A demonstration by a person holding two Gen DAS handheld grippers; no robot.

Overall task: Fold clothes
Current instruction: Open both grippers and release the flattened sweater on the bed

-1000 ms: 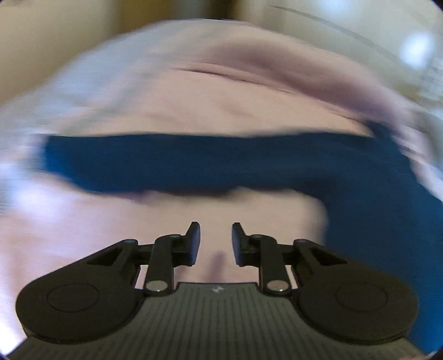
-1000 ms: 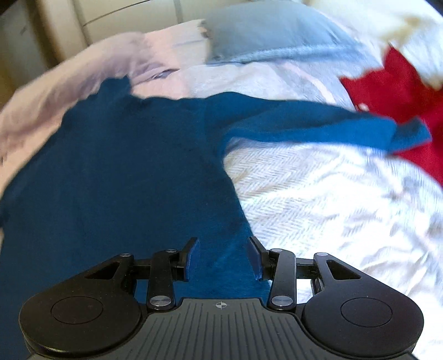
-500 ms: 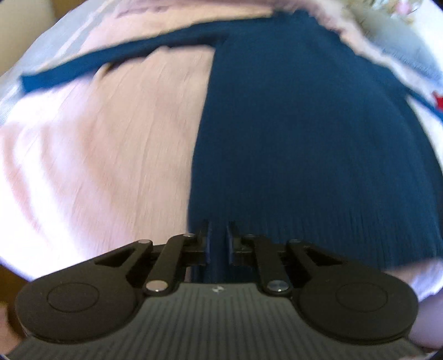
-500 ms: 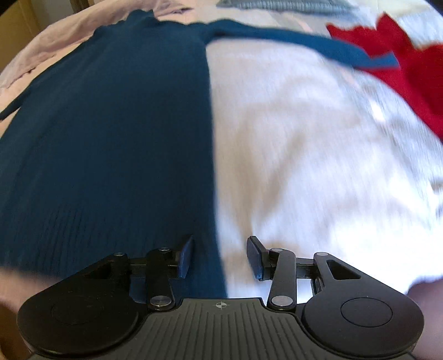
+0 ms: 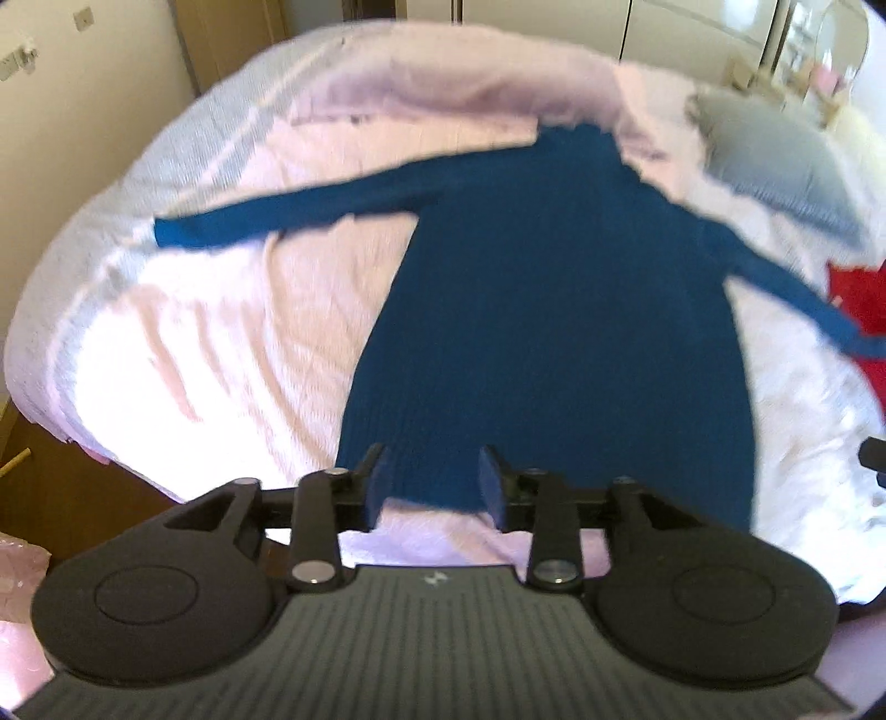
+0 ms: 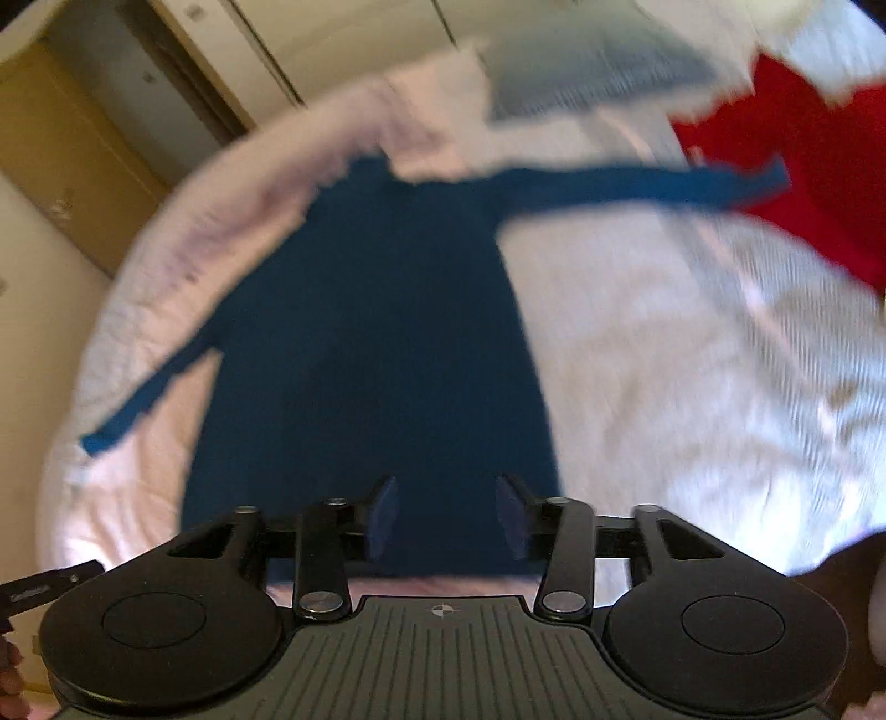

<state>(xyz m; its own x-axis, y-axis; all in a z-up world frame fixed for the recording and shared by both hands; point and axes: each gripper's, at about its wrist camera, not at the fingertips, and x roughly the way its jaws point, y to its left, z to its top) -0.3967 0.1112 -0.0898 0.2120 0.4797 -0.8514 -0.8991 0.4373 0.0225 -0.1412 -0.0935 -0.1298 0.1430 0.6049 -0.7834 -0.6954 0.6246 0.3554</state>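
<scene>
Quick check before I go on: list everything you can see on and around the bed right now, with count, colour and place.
Sweater: 1, dark blue, spread flat on the bed, sleeves out to both sides, hem nearest the grippers.
Red garment: 1, red, far right of the bed, under the tip of the sweater's right sleeve.
Pillow: 1, grey-blue, at the far right.
Bed cover: 1, pale pink-white, under everything.
Wardrobe doors: cream, behind the bed; count unclear.
Left gripper: 1, black, open, above the hem.
Right gripper: 1, black, open, above the hem.
</scene>
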